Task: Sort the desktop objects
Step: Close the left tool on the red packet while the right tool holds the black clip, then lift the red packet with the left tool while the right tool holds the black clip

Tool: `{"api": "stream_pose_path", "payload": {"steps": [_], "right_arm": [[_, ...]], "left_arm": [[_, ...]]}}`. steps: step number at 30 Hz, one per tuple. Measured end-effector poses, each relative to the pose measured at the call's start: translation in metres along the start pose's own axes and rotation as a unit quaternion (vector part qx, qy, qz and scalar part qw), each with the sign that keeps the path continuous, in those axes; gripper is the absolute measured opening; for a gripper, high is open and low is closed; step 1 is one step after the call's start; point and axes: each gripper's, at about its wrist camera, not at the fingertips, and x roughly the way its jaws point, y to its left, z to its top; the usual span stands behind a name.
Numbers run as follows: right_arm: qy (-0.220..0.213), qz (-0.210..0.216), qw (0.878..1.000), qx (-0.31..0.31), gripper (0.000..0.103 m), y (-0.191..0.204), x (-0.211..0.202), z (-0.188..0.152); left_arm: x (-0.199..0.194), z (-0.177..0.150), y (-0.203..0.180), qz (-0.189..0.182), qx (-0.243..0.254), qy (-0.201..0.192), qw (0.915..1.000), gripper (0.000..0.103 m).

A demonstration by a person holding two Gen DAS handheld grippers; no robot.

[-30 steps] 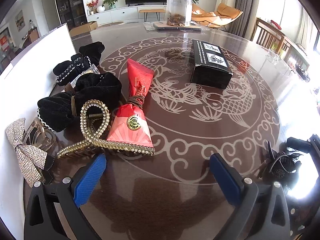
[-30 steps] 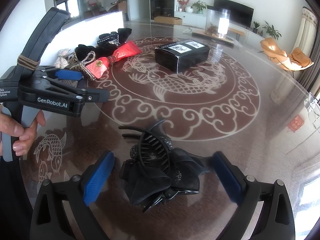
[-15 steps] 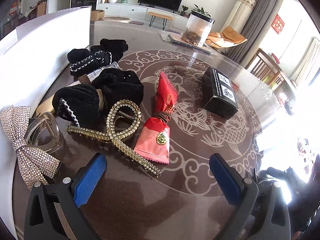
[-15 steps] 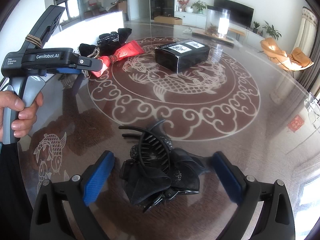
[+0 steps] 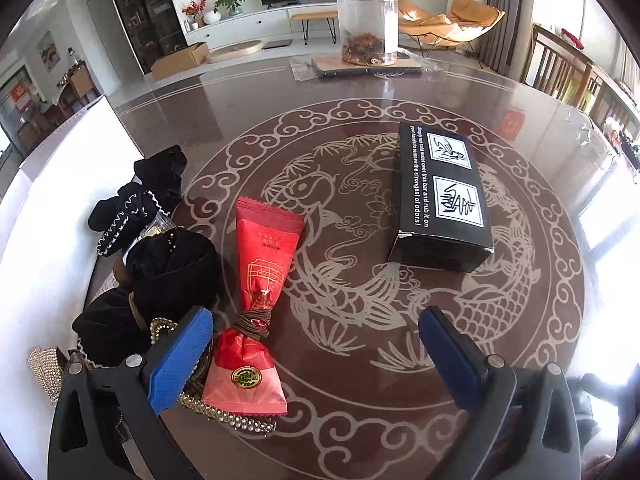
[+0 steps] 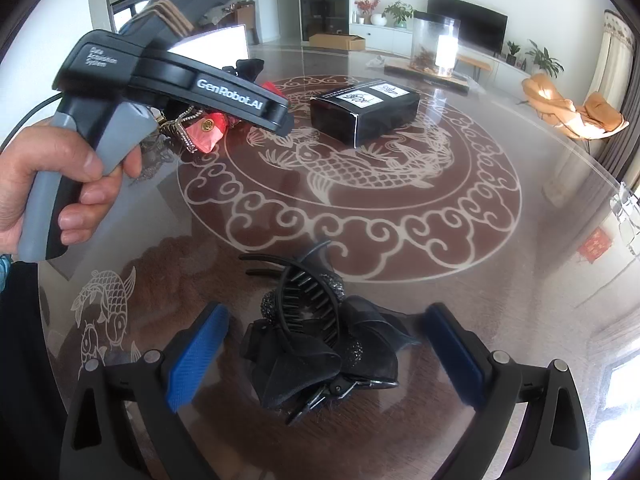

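My left gripper [image 5: 316, 360] is open, low over the table, with nothing between its blue pads. Its left finger [image 5: 180, 360] hangs just beside the lower end of a red snack packet [image 5: 260, 280] tied at the waist with a brown band. Black velvet hair ties [image 5: 172, 268] and a rhinestone clip [image 5: 224, 412] lie left of the packet. A black box [image 5: 440, 200] lies farther right. My right gripper [image 6: 326, 360] is open around a black bow claw clip [image 6: 316, 340] lying on the table, both pads apart from it.
A white board [image 5: 60, 200] stands along the table's left side. A clear jar [image 5: 368, 24] on a tray stands at the far edge. In the right wrist view a hand [image 6: 60, 184] holds the left gripper's handle above the table's left part.
The left gripper has swung round and moved in toward the red packet, which now lies by its left finger. The right gripper and the black claw clip have not moved.
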Motion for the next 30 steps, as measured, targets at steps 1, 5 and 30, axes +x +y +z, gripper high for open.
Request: {"api": "stream_pose_path", "payload": {"steps": [1,5,30], "right_arm": [[0.0,0.0,1.0,0.0,0.099,0.0,0.0,0.0],[0.0,-0.001,1.0,-0.001,0.099,0.0,0.0,0.0],[0.002,-0.007,1.0,-0.005,0.099,0.001,0.0,0.0]], "left_arm": [[0.005,0.002,-0.001,0.008,0.0,0.005,1.0,0.103],[0.014,0.008,-0.001,0.004,-0.007,0.009,0.9999,0.103],[-0.073,-0.148,0.029,-0.024,-0.065,-0.036,0.9969,0.026]]}}
